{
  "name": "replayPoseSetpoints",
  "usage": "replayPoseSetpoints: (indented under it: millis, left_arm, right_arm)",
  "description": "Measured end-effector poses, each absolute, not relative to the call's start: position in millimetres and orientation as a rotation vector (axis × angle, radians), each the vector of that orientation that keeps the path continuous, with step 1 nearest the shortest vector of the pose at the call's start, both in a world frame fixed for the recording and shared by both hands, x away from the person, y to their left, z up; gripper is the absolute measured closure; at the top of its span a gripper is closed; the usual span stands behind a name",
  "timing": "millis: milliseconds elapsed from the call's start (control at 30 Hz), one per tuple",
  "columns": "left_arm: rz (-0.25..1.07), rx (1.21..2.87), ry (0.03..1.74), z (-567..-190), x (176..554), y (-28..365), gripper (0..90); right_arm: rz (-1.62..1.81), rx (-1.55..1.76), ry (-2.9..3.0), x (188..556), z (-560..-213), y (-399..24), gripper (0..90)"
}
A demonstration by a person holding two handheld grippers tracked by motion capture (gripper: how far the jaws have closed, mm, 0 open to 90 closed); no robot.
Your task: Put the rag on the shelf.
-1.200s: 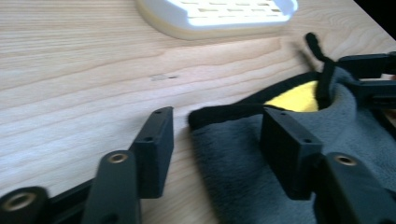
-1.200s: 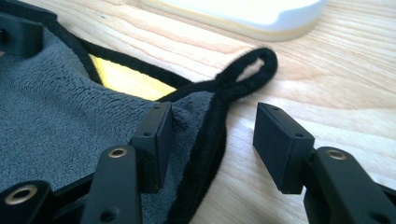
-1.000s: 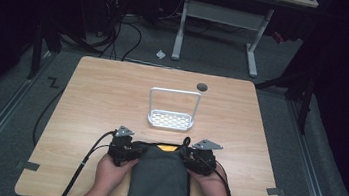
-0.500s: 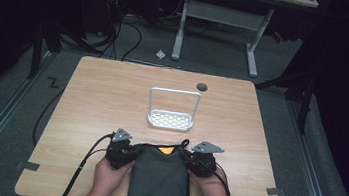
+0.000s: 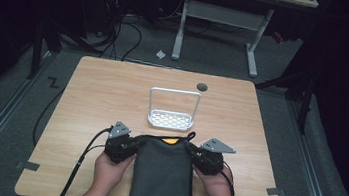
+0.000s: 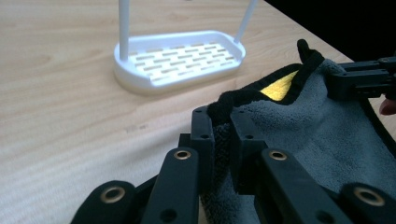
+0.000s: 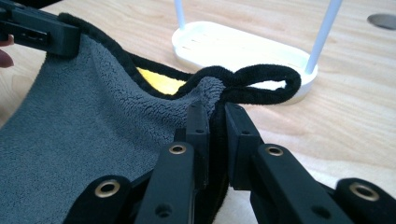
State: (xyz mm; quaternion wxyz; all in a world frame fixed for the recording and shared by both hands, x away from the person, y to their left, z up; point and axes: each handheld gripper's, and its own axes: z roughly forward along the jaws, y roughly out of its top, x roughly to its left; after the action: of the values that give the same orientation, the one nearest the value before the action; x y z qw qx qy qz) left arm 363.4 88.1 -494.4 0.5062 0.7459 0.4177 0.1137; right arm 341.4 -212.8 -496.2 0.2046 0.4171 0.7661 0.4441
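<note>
Now towel (image 5: 162, 174) corners pinched inside both grippers' closed jaws

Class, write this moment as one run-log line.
left gripper: shut on towel corner, just closed | right gripper: shut on other corner, just closed | white rack: bare, beyond towel

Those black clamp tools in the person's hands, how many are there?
2. The left gripper pinches the grey towel's far left corner; the right gripper pinches its far right corner. Both sit near the table's front edge, before the white rack.
</note>
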Motion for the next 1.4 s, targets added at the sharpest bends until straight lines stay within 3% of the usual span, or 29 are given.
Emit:
replayPoseSetpoints:
  millis: [533, 1400]
  left_arm:
    - [0.328, 1.732, 0.962, -461.4, 377.8, 89.5, 81.4]
    - [0.494, 1.567, 0.825, -375.9, 385.2, 95.8, 81.5]
  right_arm:
    - [1.281, 1.101, 2.05, 351.7, -465.0, -211.9, 81.9]
    - [1.411, 0.978, 1.843, 362.9, -380.9, -208.4, 81.8]
